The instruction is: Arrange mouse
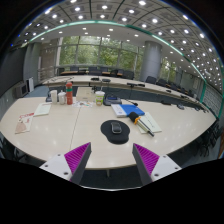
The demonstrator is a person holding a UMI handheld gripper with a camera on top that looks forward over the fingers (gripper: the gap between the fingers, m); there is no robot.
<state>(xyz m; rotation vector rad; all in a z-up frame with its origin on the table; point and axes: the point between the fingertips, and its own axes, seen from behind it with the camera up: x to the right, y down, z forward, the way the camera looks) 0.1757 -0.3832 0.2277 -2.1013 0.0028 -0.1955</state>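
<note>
The gripper [111, 160] sits at the bottom centre of the frame, its two fingers spread wide apart with nothing between them; the purple pads [77, 155] face inward on each finger. Just above them, in the middle of the frame, a dark mouse [116, 127] rests on a round black mat [116, 134] on a pale table [70, 125], ahead of the fingers and apart from them. To the right of the mat lie papers [146, 124] with a dark pen-like thing across them, and a blue item [130, 104] lies further up, right of centre. At the left of the frame, cups and small bottles [68, 97] stand in a group near the table's far edge, and a sheet [24, 123] lies at the far left. Beyond, in the upper half, long desks with chairs [115, 78] run across a large room with windows [100, 52] and ceiling lights [104, 18].
</note>
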